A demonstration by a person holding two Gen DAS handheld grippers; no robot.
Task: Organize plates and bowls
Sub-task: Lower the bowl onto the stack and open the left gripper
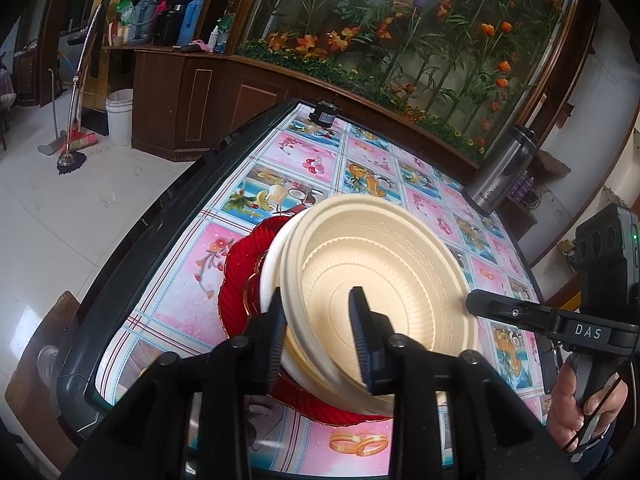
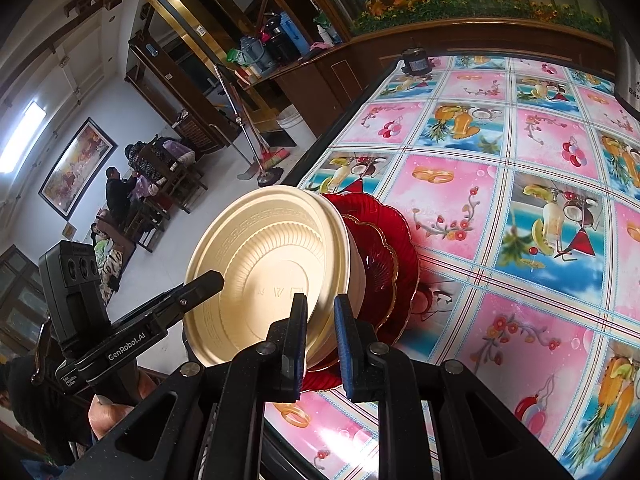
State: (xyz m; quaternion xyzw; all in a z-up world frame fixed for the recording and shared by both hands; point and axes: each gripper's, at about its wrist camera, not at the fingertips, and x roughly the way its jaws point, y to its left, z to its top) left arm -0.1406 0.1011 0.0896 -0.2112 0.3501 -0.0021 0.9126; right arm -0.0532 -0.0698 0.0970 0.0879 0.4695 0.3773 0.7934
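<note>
Nested cream bowls sit tilted on a small gold-rimmed red plate, which lies on a larger red plate. My left gripper straddles the near rim of the bowls. One pad is at the outer wall and the other stands inside the top bowl with a gap, so it is open. Its finger also reaches into the bowl in the right wrist view. My right gripper is shut on the opposite rim of the bowls, and its tip shows at that rim.
The table has a pink and blue picture cloth and a dark raised edge. A steel flask stands at its right edge and a small black device at the far end. Beyond the left edge are the floor, a white bucket and mops.
</note>
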